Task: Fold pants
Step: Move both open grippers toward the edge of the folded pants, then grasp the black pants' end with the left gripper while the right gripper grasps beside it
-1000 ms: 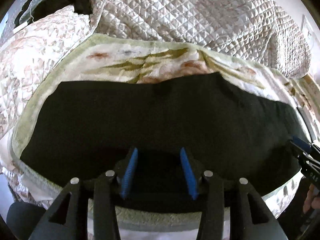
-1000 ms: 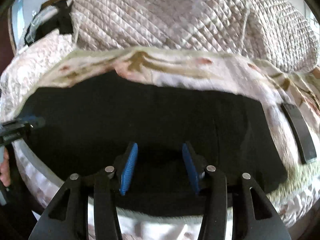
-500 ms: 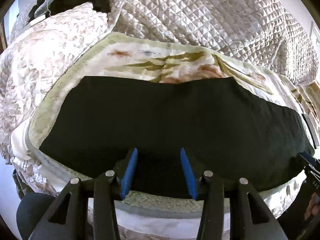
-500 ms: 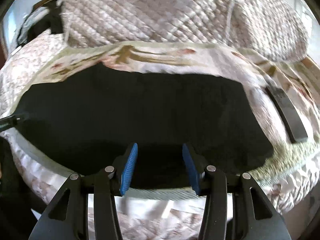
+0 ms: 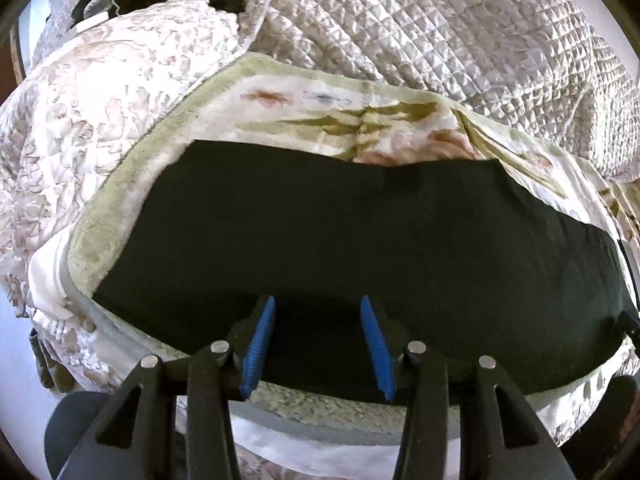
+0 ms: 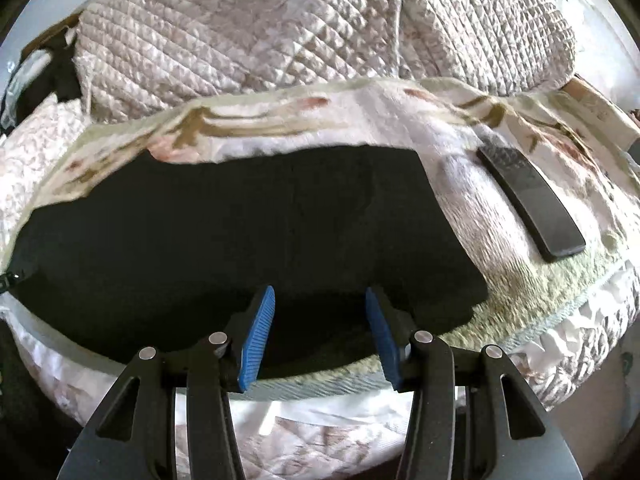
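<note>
On the bed, left wrist view: the pants lie flat as a black band on the floral blanket, long axis running left to right across your line of sight. Your left tool hangs over the near long edge with its blue pads wide apart and nothing between them. The band reaches much further to the right of this tool than to the left, so the left short end is the one nearer this hand. A dark tip shows at the far right edge of the band; it is too small to identify.

Right wrist view: the same pants fill the middle, long axis again crosswise. Your right tool sits above the near edge, pads wide, empty. Here the right short end lies close by, just right of the pads, while the band runs well off to the left. A flat black remote rests on the blanket just beside that end, apart from the cloth.

Judgement: each hand owns its own end; a fold end to end turns on carrying one short end along the long axis toward the other.
</note>
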Available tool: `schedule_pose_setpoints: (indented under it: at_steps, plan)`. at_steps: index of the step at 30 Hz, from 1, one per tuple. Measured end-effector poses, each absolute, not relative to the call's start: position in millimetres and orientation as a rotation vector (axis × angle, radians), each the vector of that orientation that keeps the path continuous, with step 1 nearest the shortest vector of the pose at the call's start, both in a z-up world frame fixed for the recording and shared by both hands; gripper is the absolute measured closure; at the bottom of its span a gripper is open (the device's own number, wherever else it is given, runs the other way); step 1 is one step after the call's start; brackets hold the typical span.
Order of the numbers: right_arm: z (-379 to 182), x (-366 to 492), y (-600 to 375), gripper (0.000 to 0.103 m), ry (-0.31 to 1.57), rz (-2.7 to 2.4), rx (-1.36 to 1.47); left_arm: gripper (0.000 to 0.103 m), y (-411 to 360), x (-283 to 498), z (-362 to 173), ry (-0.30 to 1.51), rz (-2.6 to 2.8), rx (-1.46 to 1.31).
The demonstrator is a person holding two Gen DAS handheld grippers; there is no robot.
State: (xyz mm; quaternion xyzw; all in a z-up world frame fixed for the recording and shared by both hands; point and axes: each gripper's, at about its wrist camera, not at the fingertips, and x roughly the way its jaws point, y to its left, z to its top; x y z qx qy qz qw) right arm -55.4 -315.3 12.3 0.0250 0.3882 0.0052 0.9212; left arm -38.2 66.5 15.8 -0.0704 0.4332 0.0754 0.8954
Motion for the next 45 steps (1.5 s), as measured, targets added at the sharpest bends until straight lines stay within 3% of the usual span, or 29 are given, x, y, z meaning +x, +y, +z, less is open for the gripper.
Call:
schedule_pose_setpoints:
  at_steps: [13, 21, 36, 37, 40, 42, 43, 45]
  plan:
    - [11.2, -42.1, -277.4, 0.053, 0.808, 0.117, 0.030, 0.055, 125.0, -25.4, 28.3, 0.867, 0.269, -0.230]
    - [22.8, -37.1, -244.6, 0.053, 0.779, 0.199, -0.008, 0.038, 166.2, -11.2, 38.7, 0.838, 0.302, -0.301]
    - [10.8, -20.6, -230.7, 0.053, 0.820, 0.212, -0.020, 0.032, 184.3, 29.6, 6.8, 0.970, 0.323, -0.319]
    - [9.7, -19.8, -230.5, 0.053, 0.823, 0.211, -0.017, 0.036, 185.2, 30.8, 7.3, 0.965, 0.330, -0.317]
    - [7.6, -17.9, -231.9, 0.053, 0.827, 0.211, -0.002, 0.063, 185.9, 30.0, 10.6, 0.941, 0.367, -0.295]
    - [8.3, -18.3, -232.3, 0.053, 0.822, 0.213, 0.000, 0.091, 186.8, 27.7, 15.8, 0.919, 0.347, -0.300]
    - [8.5, -18.5, -232.9, 0.053, 0.820, 0.214, 0.002, 0.096, 186.6, 26.1, 18.3, 0.914, 0.327, -0.310]
    - [9.3, -19.5, -235.4, 0.053, 0.815, 0.213, 0.011, 0.096, 184.8, 23.0, 23.0, 0.906, 0.262, -0.356]
